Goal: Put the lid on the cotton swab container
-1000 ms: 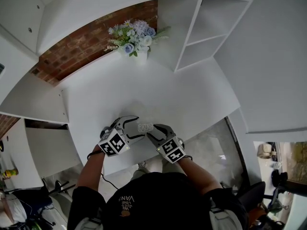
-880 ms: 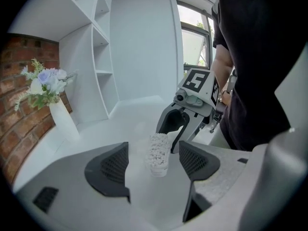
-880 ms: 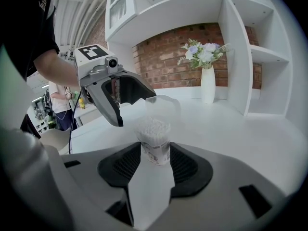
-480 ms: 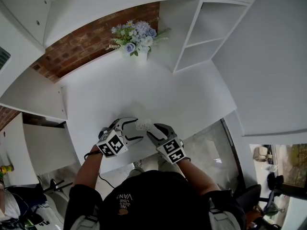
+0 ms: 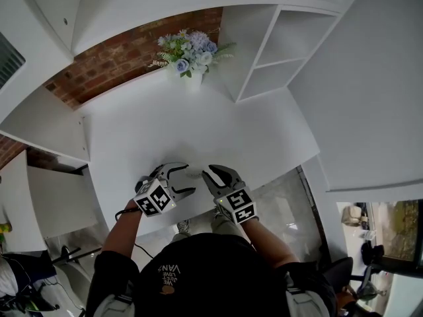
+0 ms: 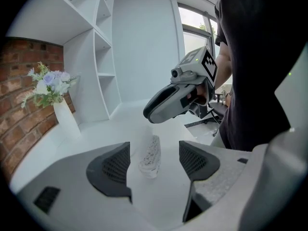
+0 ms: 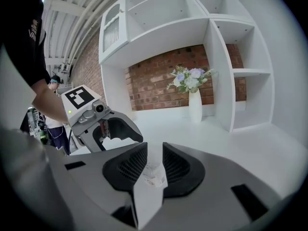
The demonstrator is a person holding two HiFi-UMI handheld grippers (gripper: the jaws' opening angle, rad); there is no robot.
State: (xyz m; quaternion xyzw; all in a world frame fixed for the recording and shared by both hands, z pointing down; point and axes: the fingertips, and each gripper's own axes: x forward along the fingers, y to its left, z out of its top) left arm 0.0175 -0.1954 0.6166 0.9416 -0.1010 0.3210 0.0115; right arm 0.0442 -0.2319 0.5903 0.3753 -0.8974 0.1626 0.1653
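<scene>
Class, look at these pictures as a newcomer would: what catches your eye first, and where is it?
Two grippers meet at the near edge of the white table. The left gripper has its jaws apart around the clear cotton swab container, while the right gripper has its jaws closing on the container's upper part. At the back, a white vase of flowers stands against the brick wall.

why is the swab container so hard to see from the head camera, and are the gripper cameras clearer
Head view: the wide lens bends the shelves and the white table washes out clear plastic. Left gripper view: the container is fairly sharp, with dark corners. Right gripper view: the lid, between the right gripper's closing jaws, fades into the white.
</scene>
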